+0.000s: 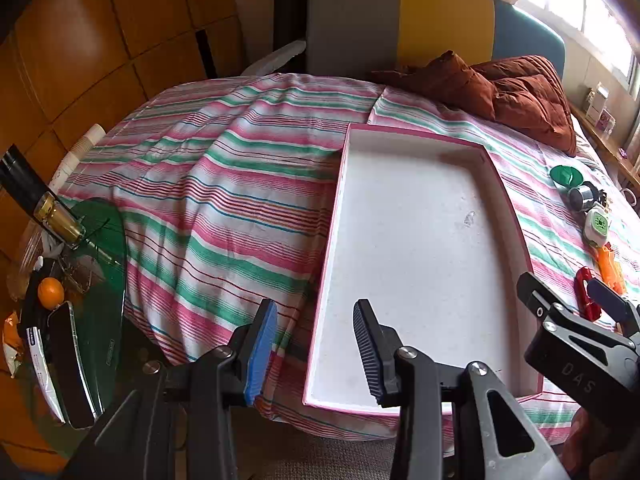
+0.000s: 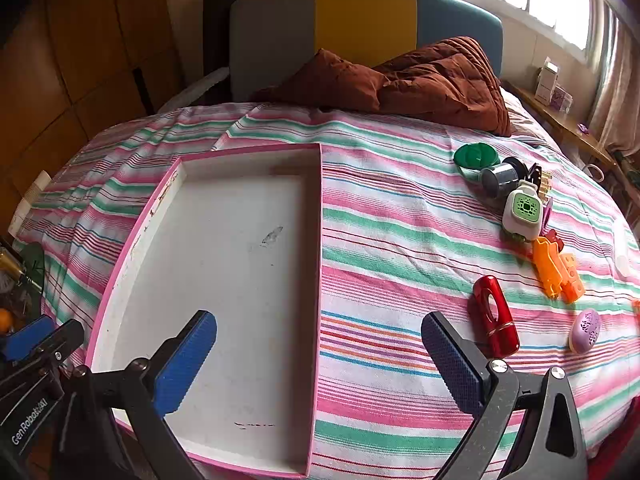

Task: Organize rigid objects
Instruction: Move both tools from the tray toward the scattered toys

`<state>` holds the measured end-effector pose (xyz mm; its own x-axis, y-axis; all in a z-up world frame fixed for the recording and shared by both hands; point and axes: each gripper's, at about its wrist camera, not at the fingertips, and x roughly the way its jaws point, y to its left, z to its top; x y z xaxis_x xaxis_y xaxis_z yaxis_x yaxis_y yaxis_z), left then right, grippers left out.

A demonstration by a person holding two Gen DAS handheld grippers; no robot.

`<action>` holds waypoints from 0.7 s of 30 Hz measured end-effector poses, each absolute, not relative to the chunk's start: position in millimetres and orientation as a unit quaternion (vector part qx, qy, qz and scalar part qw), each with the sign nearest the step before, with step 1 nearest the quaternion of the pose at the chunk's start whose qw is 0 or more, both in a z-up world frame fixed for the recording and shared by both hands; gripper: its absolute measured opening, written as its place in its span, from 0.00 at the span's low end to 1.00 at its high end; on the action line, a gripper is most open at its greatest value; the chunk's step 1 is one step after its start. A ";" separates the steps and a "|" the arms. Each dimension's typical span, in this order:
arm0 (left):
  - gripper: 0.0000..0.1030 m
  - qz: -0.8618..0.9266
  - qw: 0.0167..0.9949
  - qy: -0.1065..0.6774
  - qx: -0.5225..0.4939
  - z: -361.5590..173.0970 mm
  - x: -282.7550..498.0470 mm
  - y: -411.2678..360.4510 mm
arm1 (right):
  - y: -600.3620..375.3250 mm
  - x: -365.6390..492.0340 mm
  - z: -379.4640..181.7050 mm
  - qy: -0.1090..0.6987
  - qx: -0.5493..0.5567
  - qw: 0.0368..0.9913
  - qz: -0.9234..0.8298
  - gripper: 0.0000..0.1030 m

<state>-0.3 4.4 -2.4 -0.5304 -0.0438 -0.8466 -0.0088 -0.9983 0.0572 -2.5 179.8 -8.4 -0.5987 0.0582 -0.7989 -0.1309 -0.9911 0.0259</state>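
Left gripper: jaws partly apart, nothing between them, hovering over the near left edge of the tray.
Right gripper: jaws spread wide, holding nothing, above the tray's right wall.
Tray: shallow, white inside, pink rim, lying on the striped bedsheet.
Objects: red case, orange toy, purple egg, white-green gadget, metal cup, green lid, all on the sheet right of the tray.
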 end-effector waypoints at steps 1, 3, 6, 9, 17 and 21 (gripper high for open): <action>0.39 -0.874 0.009 -0.027 0.485 -2.4 -0.3 4.7 | 179.9 -2.2 -8.3 0.041 -0.444 0.054 0.893 1.00; 0.39 -0.874 0.007 -0.027 0.485 -2.2 0.2 5.3 | 180.3 -2.0 -8.2 0.042 -0.444 0.056 0.894 1.00; 0.39 -0.873 0.004 -0.027 0.487 -3.5 0.6 6.4 | 180.4 -3.3 -8.5 0.041 -0.447 0.060 0.892 1.00; 0.39 -0.871 0.002 -0.029 0.490 -4.5 0.4 8.0 | 180.3 -3.5 -9.8 0.039 -0.449 0.060 0.891 1.00; 0.39 -0.866 -0.014 -0.024 0.498 -7.3 1.0 9.6 | 185.3 -0.8 -6.2 0.042 -0.442 0.062 0.894 1.00; 0.39 -0.861 -0.035 -0.022 0.507 -10.0 1.5 16.5 | 194.8 0.9 -1.1 0.044 -0.436 0.077 0.896 1.00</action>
<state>1.5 16.5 -10.0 -0.4828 0.0373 -0.8749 -0.0820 -0.9966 0.0028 0.9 194.8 -1.1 -0.6084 0.0985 -0.7875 -0.1760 -0.9843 0.0129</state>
